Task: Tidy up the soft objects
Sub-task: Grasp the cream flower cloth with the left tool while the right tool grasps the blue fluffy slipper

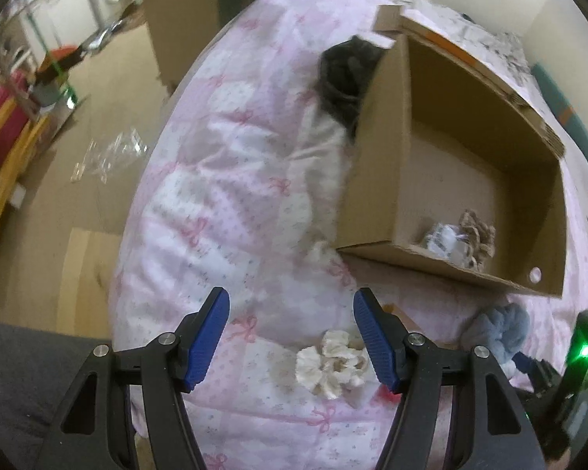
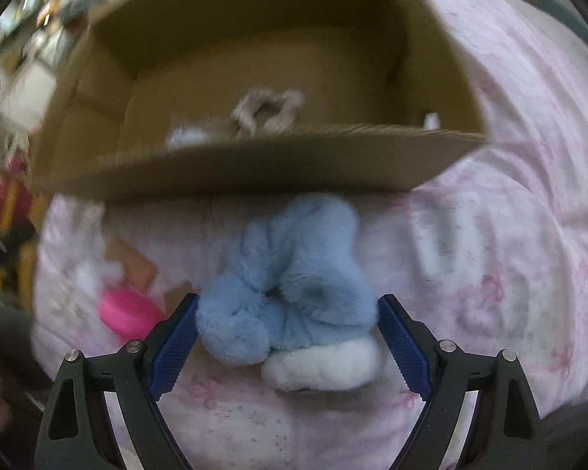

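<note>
Scrunchies on the pink quilt point(image 1: 223, 196): your left gripper point(image 1: 291, 338) gapes wide, holding nothing, above the cream one point(image 1: 329, 364) at lower centre, your right gripper point(image 2: 288, 346) brackets the blue one point(image 2: 290, 290) unclamped, below the box point(image 2: 254, 164).

Both hand-held grippers, left point(image 1: 291, 338) and right point(image 2: 288, 346), jaws wide apart.

black plastic arms w/ silver screws, ribbed blue fingers point(image 1: 209, 338), same on right fingers point(image 2: 405, 352)
</note>
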